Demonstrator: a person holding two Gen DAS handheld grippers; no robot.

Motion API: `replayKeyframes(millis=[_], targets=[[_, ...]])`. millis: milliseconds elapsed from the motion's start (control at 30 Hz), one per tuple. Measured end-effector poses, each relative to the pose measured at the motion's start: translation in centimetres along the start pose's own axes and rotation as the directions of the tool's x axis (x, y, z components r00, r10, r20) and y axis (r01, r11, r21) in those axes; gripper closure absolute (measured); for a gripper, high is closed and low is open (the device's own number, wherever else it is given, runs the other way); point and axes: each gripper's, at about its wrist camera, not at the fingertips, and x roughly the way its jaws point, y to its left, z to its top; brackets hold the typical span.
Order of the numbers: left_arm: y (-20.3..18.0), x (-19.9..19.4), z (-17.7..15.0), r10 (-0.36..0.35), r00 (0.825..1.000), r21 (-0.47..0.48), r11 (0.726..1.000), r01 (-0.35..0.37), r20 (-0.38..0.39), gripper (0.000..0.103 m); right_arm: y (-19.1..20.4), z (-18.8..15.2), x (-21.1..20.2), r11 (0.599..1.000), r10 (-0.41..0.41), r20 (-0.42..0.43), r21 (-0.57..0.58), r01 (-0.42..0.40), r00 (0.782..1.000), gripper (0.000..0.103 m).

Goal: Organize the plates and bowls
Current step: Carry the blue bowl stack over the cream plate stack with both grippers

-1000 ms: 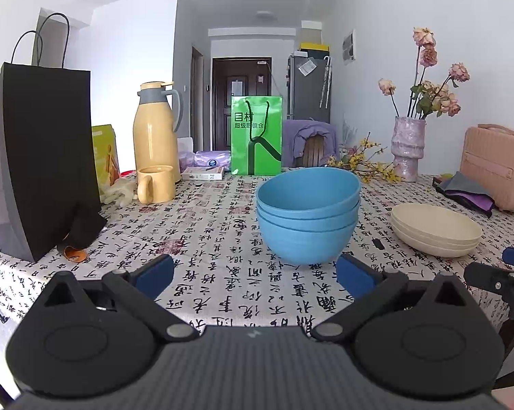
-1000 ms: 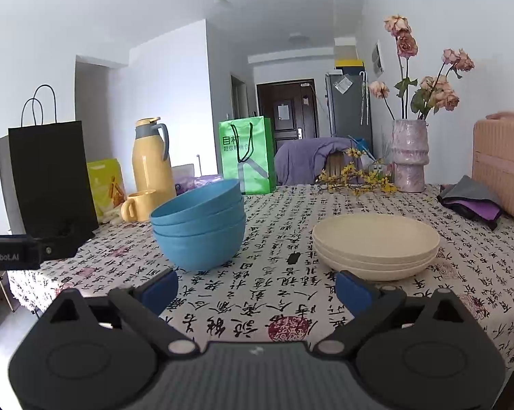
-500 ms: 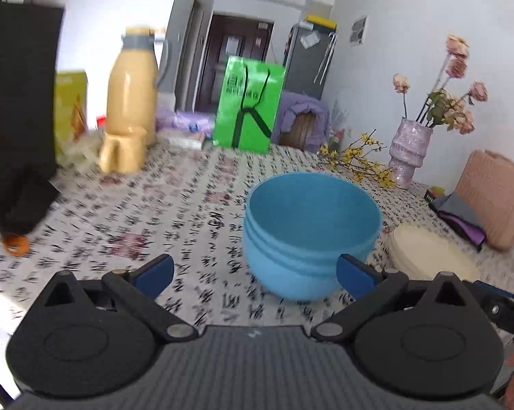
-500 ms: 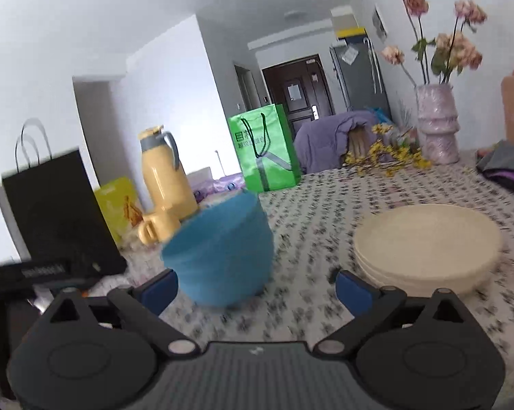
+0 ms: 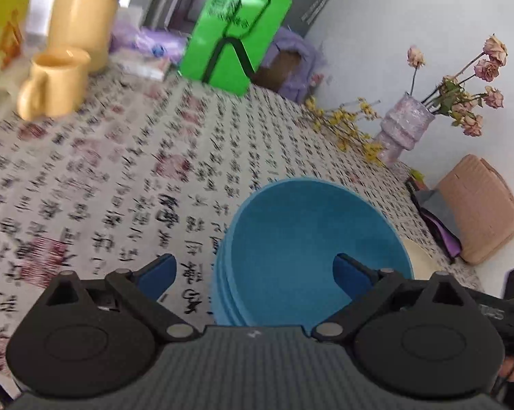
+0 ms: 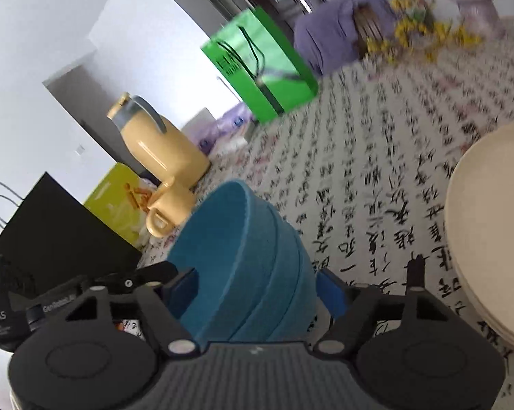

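In the left wrist view the stack of blue bowls [image 5: 311,249] sits low and right of centre on the tablecloth [image 5: 127,171], and the left gripper [image 5: 253,270] straddles the stack's near-left rim: one blue pad lies outside the rim over the cloth, the other hangs over the bowl's inside, neither pressing on it, so the jaws stand wide, having just narrowed slightly. Open cloth fills the left and centre of that frame up to the yellow mug [image 5: 53,85], the yellow thermos [image 5: 82,13] and the green bag [image 5: 234,30] along the top; the vase of dried flowers [image 5: 402,130] and a pink case [image 5: 479,212] stand at right. In the right wrist view the right gripper [image 6: 257,290] has just been closing with the bowl stack [image 6: 243,259] between its pads; whether they press the walls I cannot tell. The stack of cream plates [image 6: 489,239] fills the right edge, apart from the bowls, bare cloth between them. A black bag [image 6: 55,235] stands at the left edge.
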Motion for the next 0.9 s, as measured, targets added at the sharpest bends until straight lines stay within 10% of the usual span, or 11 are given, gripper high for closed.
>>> replayKeyframes(millis=[367,900], targets=[[2.5,3.2,-0.7,-0.091,0.986,-0.105,0.991,0.076,-0.139,0.049,-3.3,0.8,3.4,0.988,0.052,-0.116,0.15,-0.035,0.992,0.048],[1.3,2.0,-0.1,-0.072,0.982,-0.11,0.993,0.053,-0.174,0.065,-3.3,1.5,3.2,0.988,0.02,-0.188,0.155,0.009,0.982,0.068]])
